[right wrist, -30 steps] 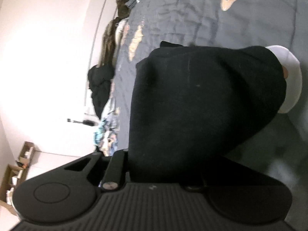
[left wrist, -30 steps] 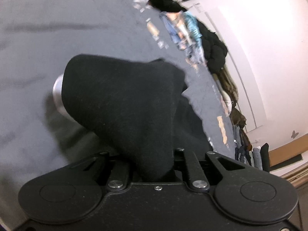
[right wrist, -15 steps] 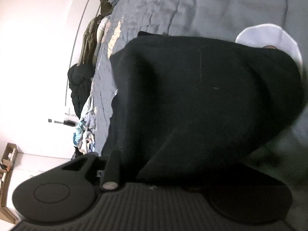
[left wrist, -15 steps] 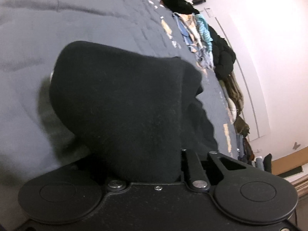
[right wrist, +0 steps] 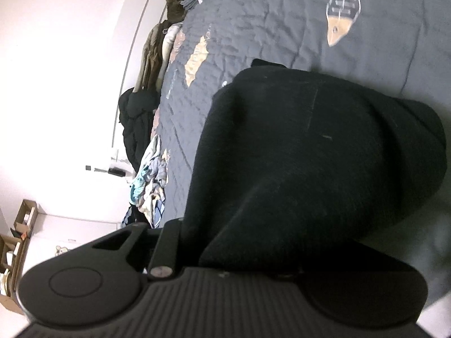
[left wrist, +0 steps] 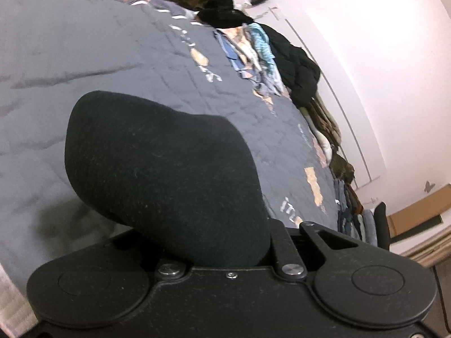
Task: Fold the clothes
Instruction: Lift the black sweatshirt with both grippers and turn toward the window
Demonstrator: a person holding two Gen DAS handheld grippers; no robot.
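A black garment (left wrist: pixel 157 169) is draped over the fingers of my left gripper (left wrist: pixel 197 225) and hides them entirely. The cloth comes out from between the jaws, which are shut on it, above the bed. In the right wrist view the same black garment (right wrist: pixel 310 155) bulges over my right gripper (right wrist: pixel 253 225), also shut on the cloth. Its fingers are covered too. Both grippers hold the garment up off the grey-blue quilt (left wrist: pixel 98 56).
The quilt (right wrist: pixel 282 28) has fish prints (right wrist: pixel 342 14). A row of heaped clothes (left wrist: pixel 293 64) runs along the bed's far edge by the white wall, seen as clothes (right wrist: pixel 146 169) in the right wrist view. A dark chair (left wrist: pixel 380 222) and cardboard boxes (right wrist: pixel 17 231) stand beyond.
Both grippers have risen with the black garment, and the quilt lies farther below. The pale round thing at the cloth's edge is no longer visible in either view.
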